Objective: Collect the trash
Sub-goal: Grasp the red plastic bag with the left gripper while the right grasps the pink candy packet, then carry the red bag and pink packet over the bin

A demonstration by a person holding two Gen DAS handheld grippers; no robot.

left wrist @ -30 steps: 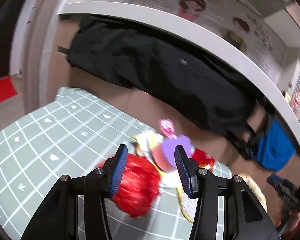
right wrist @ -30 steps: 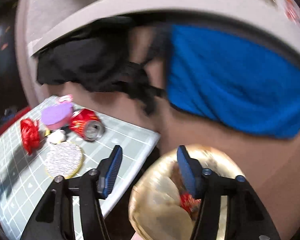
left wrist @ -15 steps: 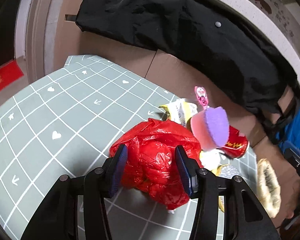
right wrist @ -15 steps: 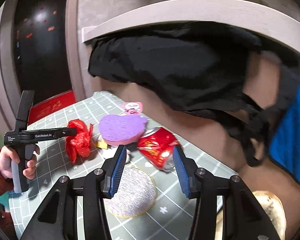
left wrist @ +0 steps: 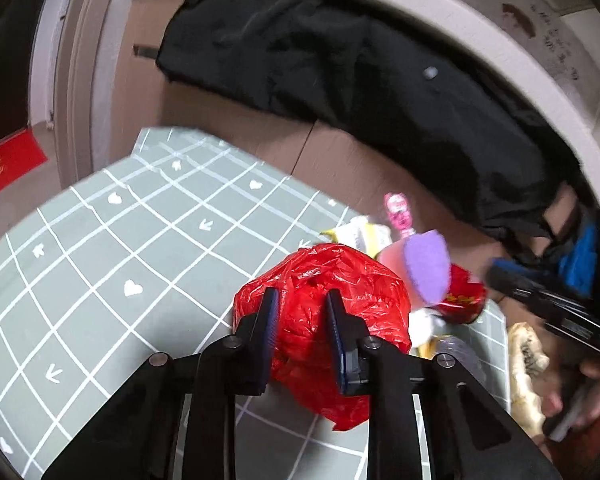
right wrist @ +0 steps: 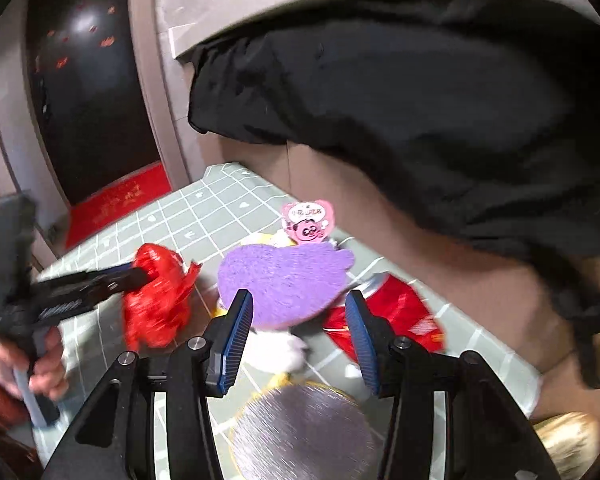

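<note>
A crumpled red plastic bag (left wrist: 332, 300) lies on the green grid mat (left wrist: 120, 248). My left gripper (left wrist: 300, 316) is shut on it, fingers pinching its near side; this also shows in the right wrist view (right wrist: 156, 300). Beside the bag lie a purple-topped pink sponge (left wrist: 426, 268), a red can (left wrist: 462, 300), a yellow-white wrapper (left wrist: 360, 234) and a pink sticker tag (left wrist: 398, 212). My right gripper (right wrist: 298, 338) is open and empty, hovering just before the purple sponge (right wrist: 284, 280), with the red can (right wrist: 396, 316) to its right and a silver round disc (right wrist: 304, 436) beneath it.
A black garment (left wrist: 360, 80) hangs over a cardboard wall (left wrist: 340, 160) behind the mat. A golden bowl-like object (left wrist: 526, 360) sits off the mat's right edge. A red doormat (right wrist: 116, 208) lies by a dark door on the left.
My left gripper's fingers have closed in on the red bag. My right gripper has moved closer to the purple sponge and can, away from the golden bowl and blue cloth.
</note>
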